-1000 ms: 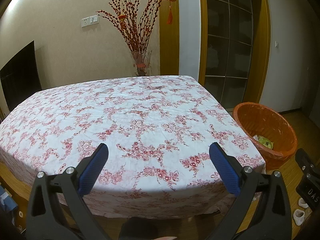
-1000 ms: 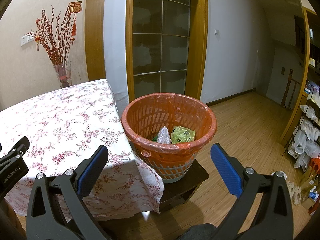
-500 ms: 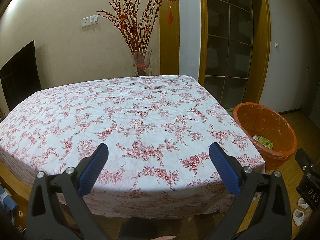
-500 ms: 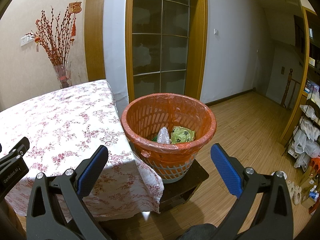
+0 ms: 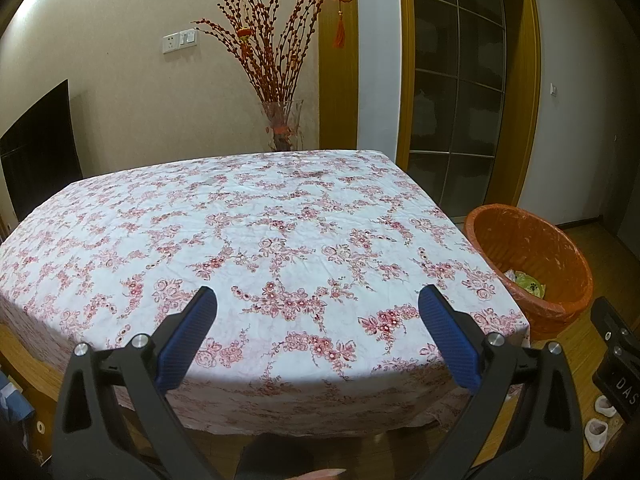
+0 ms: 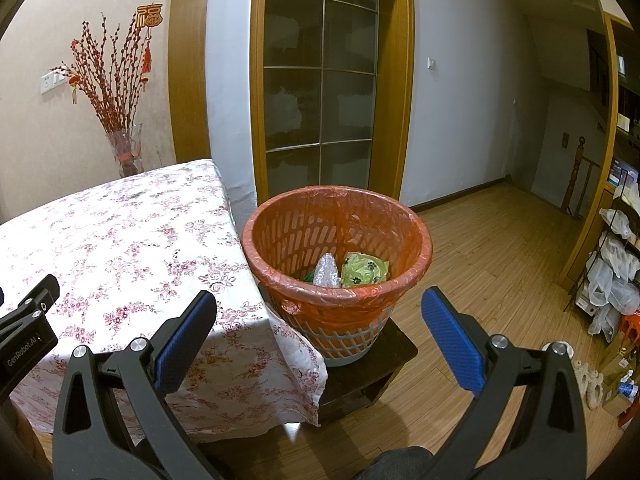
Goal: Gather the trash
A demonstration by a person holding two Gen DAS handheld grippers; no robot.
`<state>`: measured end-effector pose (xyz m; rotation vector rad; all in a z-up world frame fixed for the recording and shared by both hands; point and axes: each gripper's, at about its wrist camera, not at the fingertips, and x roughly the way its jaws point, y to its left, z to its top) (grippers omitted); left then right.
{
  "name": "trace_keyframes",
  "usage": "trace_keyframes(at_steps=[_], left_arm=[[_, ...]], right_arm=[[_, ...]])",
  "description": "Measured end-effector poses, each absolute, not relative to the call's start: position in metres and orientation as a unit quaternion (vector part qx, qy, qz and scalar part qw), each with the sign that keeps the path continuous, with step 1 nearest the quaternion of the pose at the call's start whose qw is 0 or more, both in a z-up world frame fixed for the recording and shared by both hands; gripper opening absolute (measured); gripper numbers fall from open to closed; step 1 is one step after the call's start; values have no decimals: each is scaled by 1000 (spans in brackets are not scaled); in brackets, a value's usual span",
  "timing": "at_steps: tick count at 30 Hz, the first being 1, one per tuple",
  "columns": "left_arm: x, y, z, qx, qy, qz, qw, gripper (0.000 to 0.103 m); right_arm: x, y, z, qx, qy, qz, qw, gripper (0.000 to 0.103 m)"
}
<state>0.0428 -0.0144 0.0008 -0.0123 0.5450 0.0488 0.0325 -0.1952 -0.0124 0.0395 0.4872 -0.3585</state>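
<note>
Floral cloth is covering the bench (image 5: 280,232), and nothing has changed on it over the last second: no litter is showing. Both the left tool (image 5: 318,316) and right tool (image 6: 318,318) are hanging spread wide and empty. Crumpled trash (image 6: 352,272), clear and green wrappers, is lying inside the orange-lined basket (image 6: 416,236) beside the bench, so collecting looks finished.

Ahead of the left claw (image 5: 318,330), whose matt black arms carry ribbed blue pads, lies a creased floral cloth (image 5: 256,240), while ahead of the right claw (image 6: 319,332) a slotted plastic basket (image 6: 352,334) lined with crinkly glossy orange film (image 6: 296,236) stands above shiny wood flooring (image 6: 492,248).
</note>
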Motion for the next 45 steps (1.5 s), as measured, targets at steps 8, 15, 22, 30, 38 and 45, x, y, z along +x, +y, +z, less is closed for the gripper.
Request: trace_keyframes(at_steps=[8,15,22,30,38,45], left_arm=[[43,-14,1,-7,269,25,963,99],[43,-17,0,-6,270,24,962,99],[43,-17,-1,-7,270,25,962,99],[43,-17,-1,-7,271,25,962,99],[42,-18,-2,-8,272,25,962,99],[42,-18,-2,-9,272,25,962,99]], right_arm=[[32,-195,-13,20,240,-176,954,101],[33,-194,-13,20,240,-177,954,101],[33,-194,-13,20,240,-177,954,101],[33,-194,-13,20,240,-177,954,101],[33,-194,-13,20,240,-177,954,101],[33,-194,-13,20,240,-177,954,101]])
